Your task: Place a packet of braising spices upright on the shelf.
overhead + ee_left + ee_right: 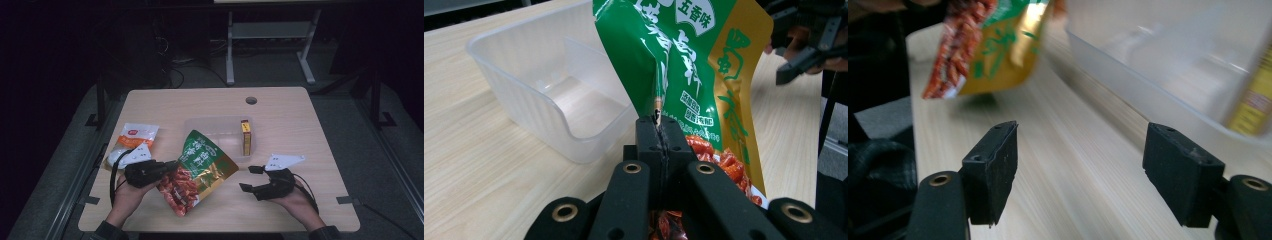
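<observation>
On the table [300, 125] in a dark room, my left gripper [658, 131] was clamped on the green bag [200, 170], tilted toward the tub [210, 125]; my right gripper [1080, 172] waited apart.

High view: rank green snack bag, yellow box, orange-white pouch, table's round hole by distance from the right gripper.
From the right gripper:
1. Green and gold snack bag, lifted just to its left, clamped in the left gripper.
2. Yellow upright box in the clear plastic tub, behind it.
3. Round hole at the table's far edge.
4. Orange and white pouch, far left.
</observation>
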Action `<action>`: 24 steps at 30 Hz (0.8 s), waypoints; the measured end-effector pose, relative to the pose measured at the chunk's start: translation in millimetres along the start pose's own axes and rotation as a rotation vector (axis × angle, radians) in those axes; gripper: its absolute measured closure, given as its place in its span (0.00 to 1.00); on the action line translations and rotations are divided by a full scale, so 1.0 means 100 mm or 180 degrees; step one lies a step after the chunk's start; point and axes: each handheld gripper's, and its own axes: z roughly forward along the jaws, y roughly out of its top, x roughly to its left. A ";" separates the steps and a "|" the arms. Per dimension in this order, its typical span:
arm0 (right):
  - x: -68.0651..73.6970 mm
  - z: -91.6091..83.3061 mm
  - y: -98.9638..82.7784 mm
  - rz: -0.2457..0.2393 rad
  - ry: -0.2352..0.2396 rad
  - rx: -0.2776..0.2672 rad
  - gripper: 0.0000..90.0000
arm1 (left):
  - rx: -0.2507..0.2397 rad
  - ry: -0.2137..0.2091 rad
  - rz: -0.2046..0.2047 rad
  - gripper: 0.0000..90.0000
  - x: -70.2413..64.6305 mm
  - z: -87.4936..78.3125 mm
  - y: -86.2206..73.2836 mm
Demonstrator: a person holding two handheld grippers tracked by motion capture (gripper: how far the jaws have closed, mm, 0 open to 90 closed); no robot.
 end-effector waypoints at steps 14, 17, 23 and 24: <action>0.15 0.61 0.34 0.0086 0.0492 -0.0249 0.55 | -0.0088 -0.0046 0.0008 1.00 -0.04 -0.01 0.01; 0.15 0.65 0.38 0.0141 0.0589 -0.0320 0.74 | -0.0081 -0.0036 0.0025 1.00 -0.04 -0.01 0.00; 0.15 0.63 0.40 0.0160 0.0610 -0.0335 0.95 | -0.0108 -0.0079 -0.0020 1.00 -0.03 0.00 -0.01; 0.14 0.62 0.40 0.0156 0.0619 -0.0346 0.97 | -0.0106 -0.0087 -0.0017 1.00 -0.03 0.01 -0.02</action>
